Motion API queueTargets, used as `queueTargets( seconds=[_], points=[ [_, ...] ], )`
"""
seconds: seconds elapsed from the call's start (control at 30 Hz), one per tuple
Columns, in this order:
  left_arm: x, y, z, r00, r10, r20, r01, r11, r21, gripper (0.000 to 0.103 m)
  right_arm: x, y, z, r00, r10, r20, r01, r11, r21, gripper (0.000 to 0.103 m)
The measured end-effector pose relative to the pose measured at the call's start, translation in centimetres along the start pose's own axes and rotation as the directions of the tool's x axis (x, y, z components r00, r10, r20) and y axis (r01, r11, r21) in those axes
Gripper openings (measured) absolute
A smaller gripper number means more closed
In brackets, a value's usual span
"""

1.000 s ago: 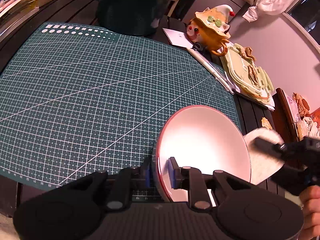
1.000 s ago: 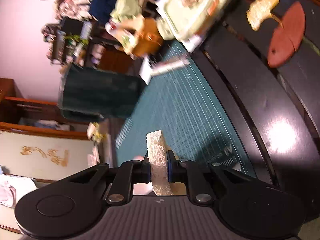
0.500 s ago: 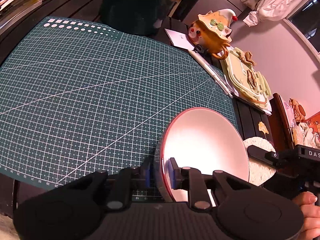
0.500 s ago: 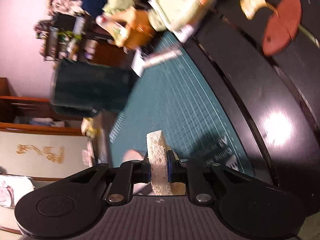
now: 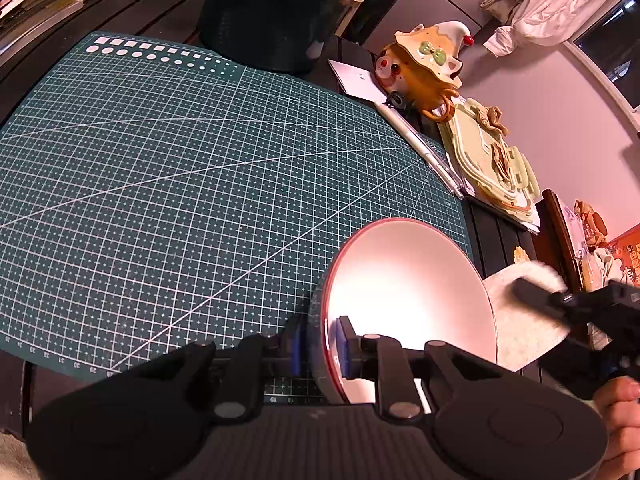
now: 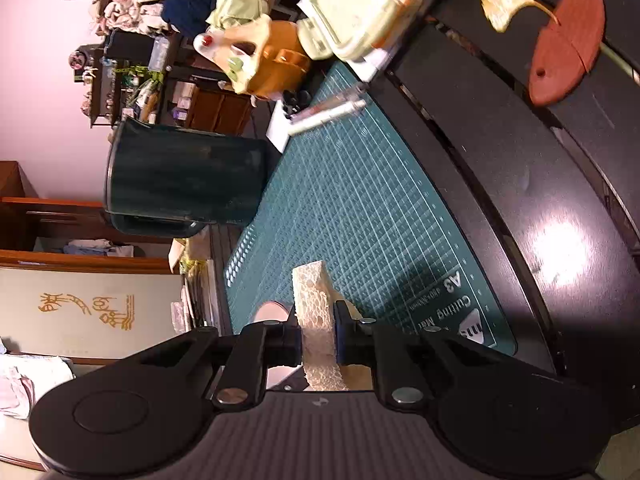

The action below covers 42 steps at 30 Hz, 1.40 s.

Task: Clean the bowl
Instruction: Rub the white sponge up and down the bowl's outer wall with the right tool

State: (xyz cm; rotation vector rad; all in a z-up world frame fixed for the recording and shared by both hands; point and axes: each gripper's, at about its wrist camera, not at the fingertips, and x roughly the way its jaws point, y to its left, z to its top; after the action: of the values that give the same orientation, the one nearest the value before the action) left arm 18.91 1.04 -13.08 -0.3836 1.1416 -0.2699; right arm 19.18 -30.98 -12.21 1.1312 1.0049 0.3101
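While my left tool (image 5: 318, 346) pinches the rim of the bowl (image 5: 408, 300) and holds it tipped on edge over the near right corner of the green cutting mat (image 5: 180, 184) on the worktop, its smooth, glossy, red-rimmed hollow faces right. That is where my right tool (image 6: 318, 340) waits, clamped on a pale, coarse, porous sponge (image 6: 316, 320) standing on edge. The sponge sits just beside the bowl's far rim, so I judge a leftward sweep comes next.

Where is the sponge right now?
The sponge is pinched in the right gripper, just right of the bowl that the left gripper holds.
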Motion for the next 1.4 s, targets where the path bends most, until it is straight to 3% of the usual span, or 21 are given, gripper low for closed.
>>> queueTargets(
  seconds=[0.13, 0.33, 0.53, 0.77, 0.97, 1.2, 1.4],
  points=[
    [-0.1, 0.2, -0.1, 1.0, 0.001, 0.0, -0.001, 1.0, 0.006, 0.018, -1.0, 0.2, 0.2, 0.999, 0.042, 0.035, -0.042, 0.999, -0.004, 0.014],
    [0.1, 0.0, 0.0, 1.0, 0.002, 0.001, -0.002, 1.0, 0.004, 0.018, 1.3, -0.4, -0.2, 0.998, -0.057, -0.038, 0.057, 0.998, -0.008, 0.014],
    [0.2, -0.2, 0.0, 1.0, 0.006, 0.0, -0.006, 1.0, 0.011, 0.018, -1.0, 0.4, 0.2, 0.998, 0.051, 0.04, -0.051, 0.999, -0.009, 0.014],
    [0.1, -0.3, -0.2, 1.0, 0.009, 0.003, -0.009, 1.0, 0.017, 0.018, 1.6, -0.5, -0.5, 0.997, -0.06, -0.054, 0.06, 0.998, 0.005, 0.014],
    [0.1, -0.4, -0.2, 1.0, 0.013, 0.003, -0.013, 1.0, 0.019, 0.018, -0.9, 0.2, 0.1, 0.998, 0.052, 0.037, -0.053, 0.999, 0.011, 0.014],
    [0.1, -0.3, -0.2, 1.0, 0.01, 0.003, -0.01, 1.0, 0.013, 0.018, 1.5, -0.6, -0.4, 0.997, -0.058, -0.051, 0.059, 0.998, 0.009, 0.014],
    [0.1, -0.5, -0.3, 1.0, 0.015, 0.004, -0.015, 1.0, 0.021, 0.018, -0.9, 0.4, -0.1, 0.999, 0.028, 0.036, -0.027, 0.999, -0.018, 0.014]
  ],
)
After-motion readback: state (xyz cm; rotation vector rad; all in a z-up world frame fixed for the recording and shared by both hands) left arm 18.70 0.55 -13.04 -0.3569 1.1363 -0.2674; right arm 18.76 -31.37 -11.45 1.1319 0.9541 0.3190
